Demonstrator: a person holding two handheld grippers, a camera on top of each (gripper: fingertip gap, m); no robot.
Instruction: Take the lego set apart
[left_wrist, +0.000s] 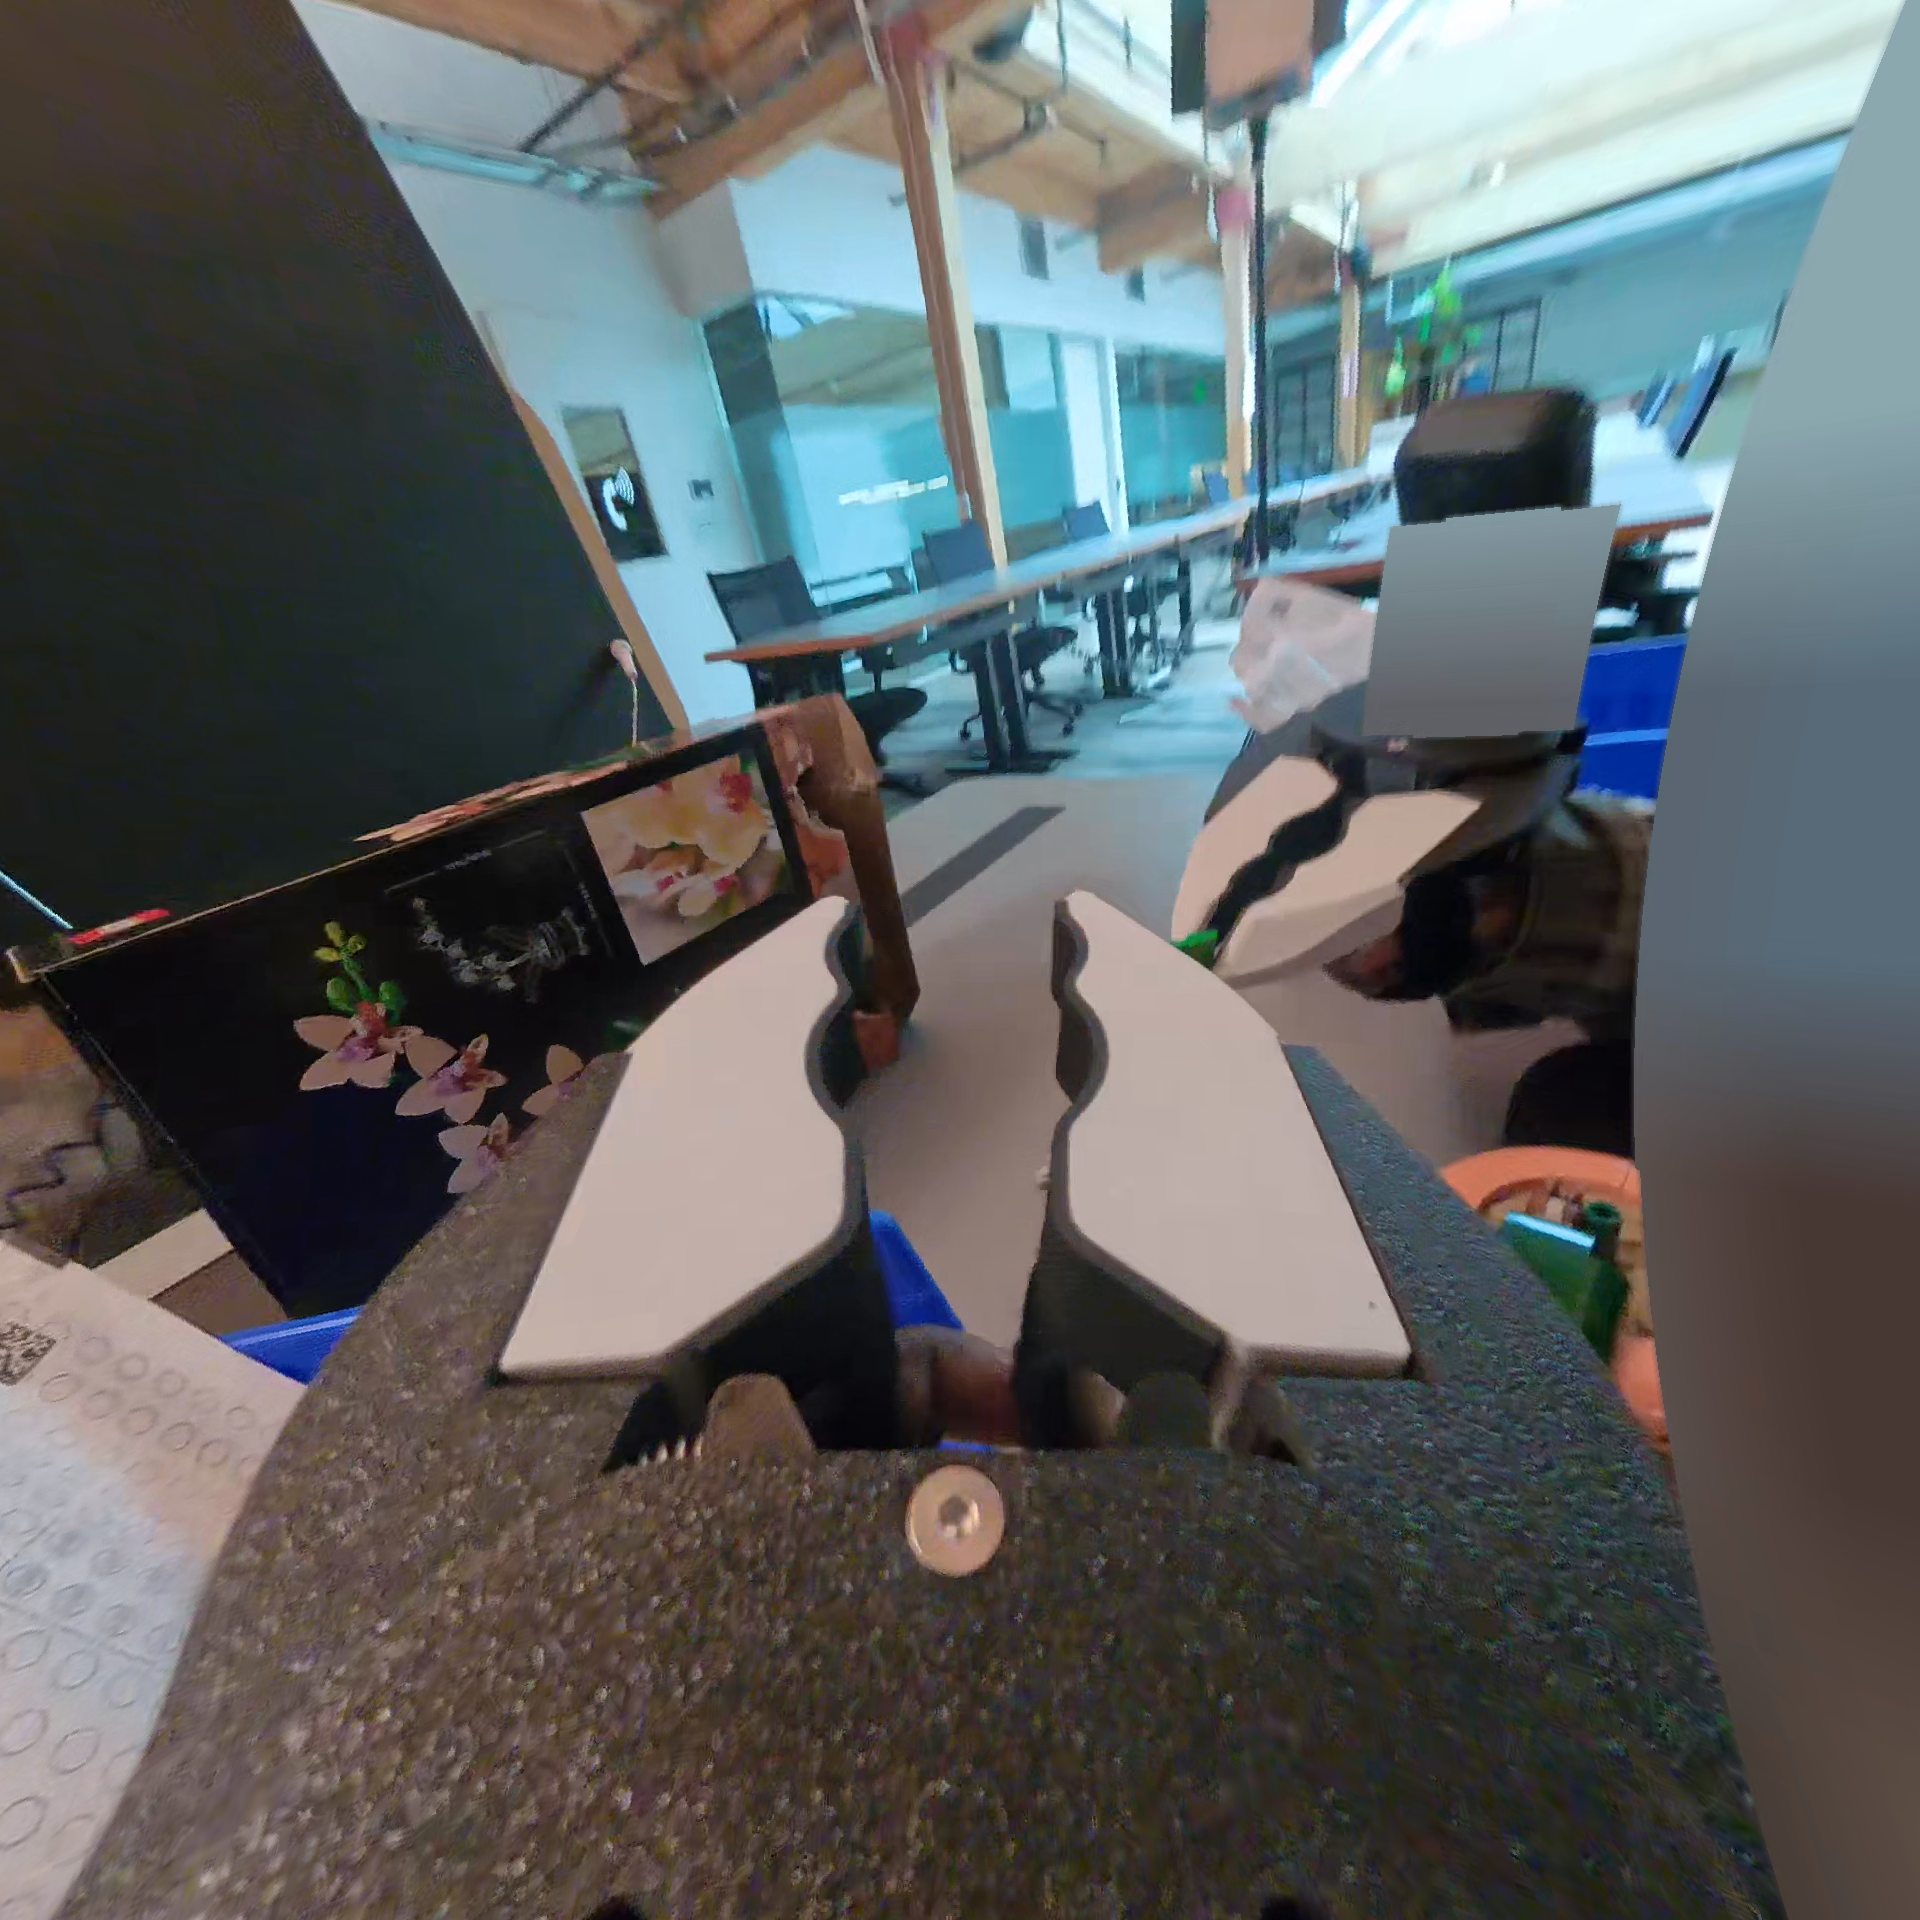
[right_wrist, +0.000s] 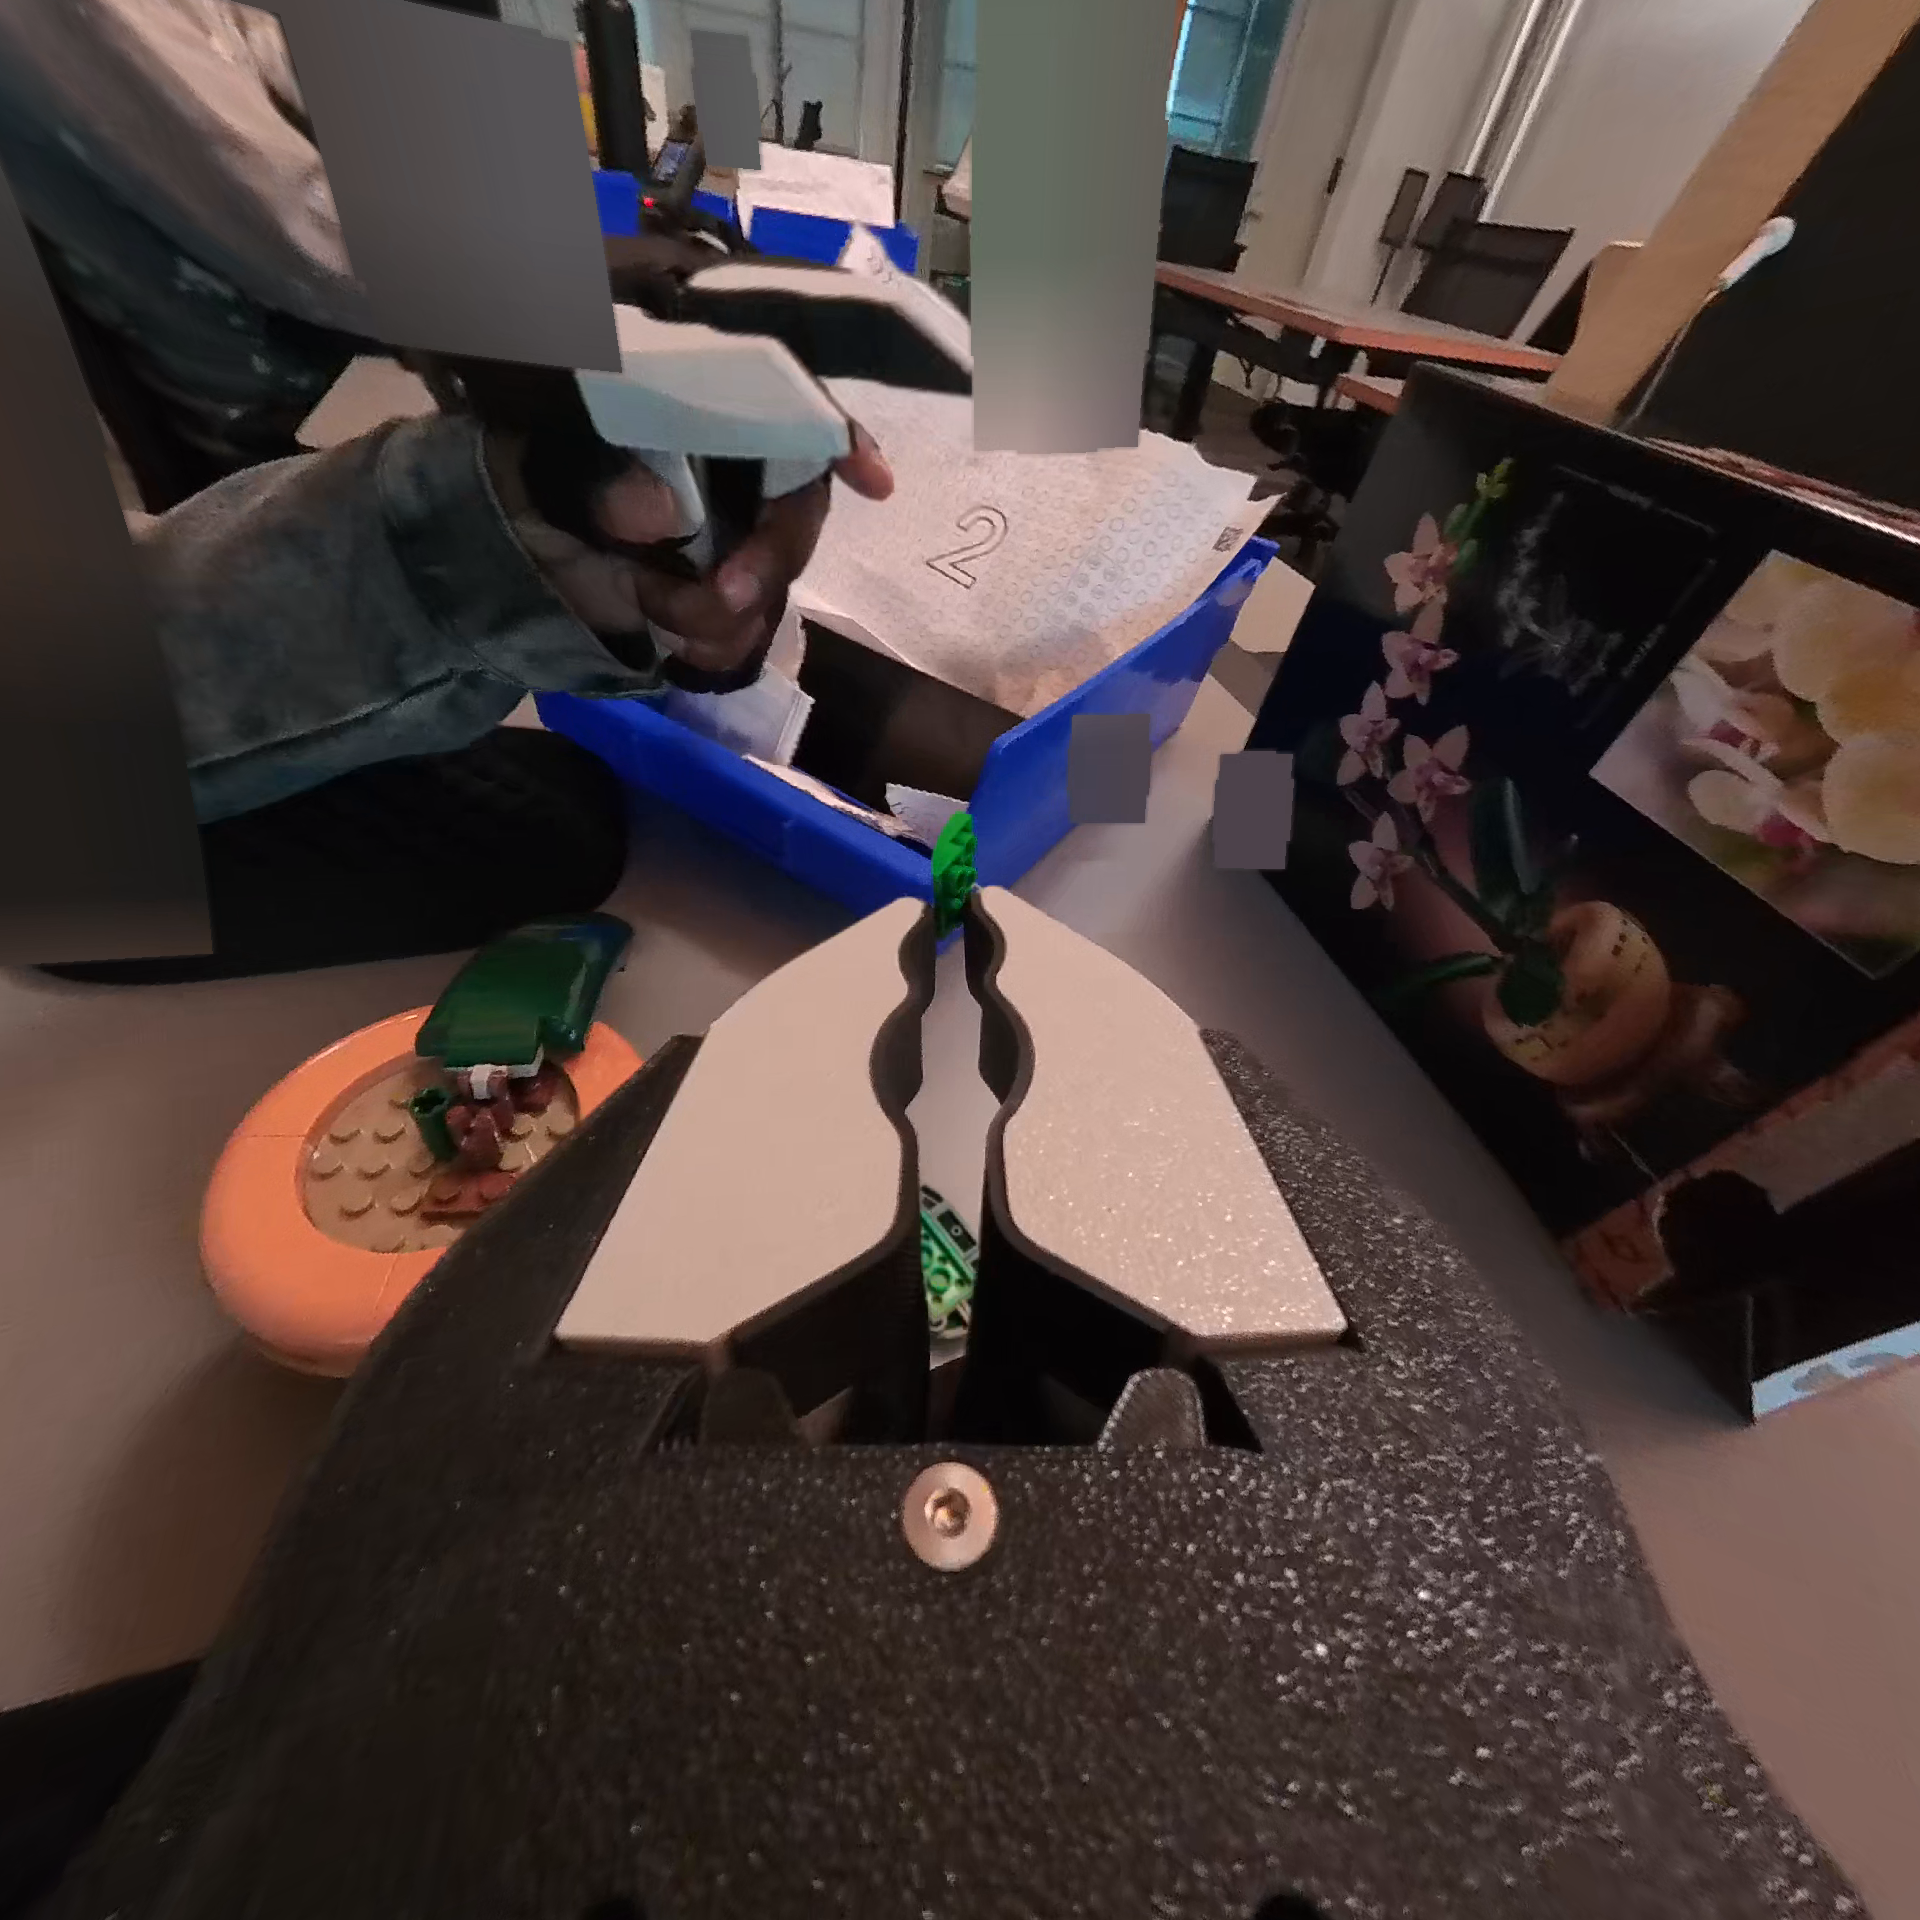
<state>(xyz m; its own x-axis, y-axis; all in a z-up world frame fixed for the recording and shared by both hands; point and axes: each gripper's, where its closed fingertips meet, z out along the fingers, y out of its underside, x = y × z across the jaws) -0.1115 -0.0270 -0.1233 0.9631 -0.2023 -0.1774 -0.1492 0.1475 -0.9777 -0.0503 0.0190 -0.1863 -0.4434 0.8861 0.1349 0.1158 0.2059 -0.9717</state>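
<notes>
A: Right gripper (right_wrist: 948, 914) over a grey table (right_wrist: 1195, 956), its jaws drawn nearly together and pinching a small bright green piece (right_wrist: 954, 862) at the very tips; the piece sticks up past them, in front of a corner of the blue bin (right_wrist: 1091, 707)

B: And the left gripper (left_wrist: 951, 925)?

A: Jaws set wide apart with nothing between them, only bare table showing in the gap. In the right wrist view it is held in a hand (right_wrist: 675, 561) above the bin, where a white paper bag (right_wrist: 1039, 561) lies

B: Where is the rest of the set?

A: A round orange pot (right_wrist: 312, 1247) stands on the table to the left of the right gripper, with a tan studded plate inside, a dark green leaf (right_wrist: 520, 997) tilted across its far rim and a clump of brown bits (right_wrist: 488, 1122) beside a short green stem. A second green piece (right_wrist: 948, 1257) lies on the table under the right gripper's fingers

B: Anything else near?

A: The set's black box (right_wrist: 1558, 831), printed with orchids, stands upright at the right, just beside the bin
</notes>
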